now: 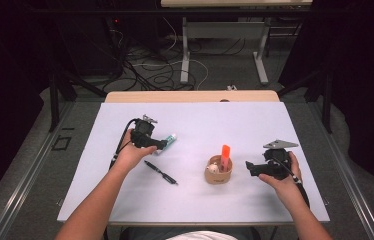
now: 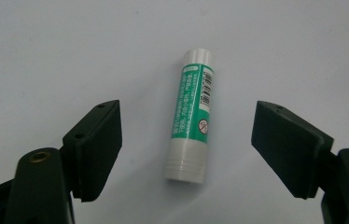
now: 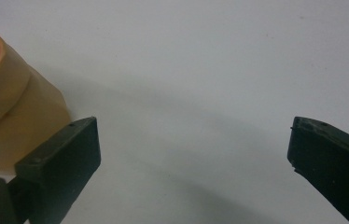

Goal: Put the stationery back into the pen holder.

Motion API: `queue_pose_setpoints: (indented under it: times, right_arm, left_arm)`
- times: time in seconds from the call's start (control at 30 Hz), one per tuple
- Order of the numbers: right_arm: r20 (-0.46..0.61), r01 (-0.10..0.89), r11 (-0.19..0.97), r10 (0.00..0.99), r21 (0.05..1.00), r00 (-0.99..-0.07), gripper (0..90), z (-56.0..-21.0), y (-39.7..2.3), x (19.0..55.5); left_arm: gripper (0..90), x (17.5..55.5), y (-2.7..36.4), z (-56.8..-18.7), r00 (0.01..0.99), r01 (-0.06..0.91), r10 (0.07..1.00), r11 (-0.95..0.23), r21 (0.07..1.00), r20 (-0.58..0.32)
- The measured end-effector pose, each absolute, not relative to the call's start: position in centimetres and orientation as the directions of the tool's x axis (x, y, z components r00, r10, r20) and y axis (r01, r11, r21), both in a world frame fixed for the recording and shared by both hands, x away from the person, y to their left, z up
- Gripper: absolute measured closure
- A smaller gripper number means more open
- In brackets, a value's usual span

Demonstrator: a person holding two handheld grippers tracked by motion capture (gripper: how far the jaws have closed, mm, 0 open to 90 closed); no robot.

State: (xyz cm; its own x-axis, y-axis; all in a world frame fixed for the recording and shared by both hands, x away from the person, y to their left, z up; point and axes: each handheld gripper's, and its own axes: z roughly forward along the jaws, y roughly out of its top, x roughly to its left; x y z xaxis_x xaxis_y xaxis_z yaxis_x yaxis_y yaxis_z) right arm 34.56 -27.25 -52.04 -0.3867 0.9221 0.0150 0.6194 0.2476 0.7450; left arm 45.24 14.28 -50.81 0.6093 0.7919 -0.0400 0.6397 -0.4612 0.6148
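Covering the tabletop (image 1: 125,200), a white sheet lies bare around the glue stick (image 2: 190,116); both tools stand apart, left tool (image 2: 186,140) straddling it untouched.

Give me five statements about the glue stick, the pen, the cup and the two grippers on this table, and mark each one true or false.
1. The glue stick lies flat on the white table between the open jaws of the left gripper, untouched by either pad. True.
2. The right gripper is clamped on the black pen. False: its jaws stand open with nothing between them; the pen lies on the table nearer the left gripper.
3. An orange highlighter stands in the brown cup. True.
4. The cup lies tipped on its side. False: it stands upright.
5. The cup stands beside one jaw of the right gripper. True.
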Motion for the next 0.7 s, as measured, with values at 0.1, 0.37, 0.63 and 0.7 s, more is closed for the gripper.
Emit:
queue_pose_setpoints:
  times: [0.1,0.37,0.63,0.7]
  right_arm:
    - [0.014,0.62,0.249,0.922,0.744,-0.387,3.7,-52.1,-27.3,34.6]
    - [0.015,0.624,0.251,0.922,0.74,-0.388,5.3,-52.1,-27.4,34.6]
    - [0.019,0.626,0.25,0.921,0.738,-0.39,6.0,-52.2,-27.4,34.6]
    - [0.02,0.627,0.249,0.921,0.738,-0.388,6.1,-52.2,-27.4,34.6]
  left_arm:
    - [28.9,45.5,14.0,-51.2,0.617,0.641,0.786,-0.481,0.597,-0.029]
    - [37.0,46.2,13.6,-52.3,0.625,0.655,0.781,-0.524,0.545,-0.001]
    - [40.6,46.4,13.4,-52.9,0.634,0.663,0.774,-0.543,0.516,-0.001]
    - [41.1,46.4,13.3,-53.0,0.643,0.664,0.766,-0.563,0.492,0.009]
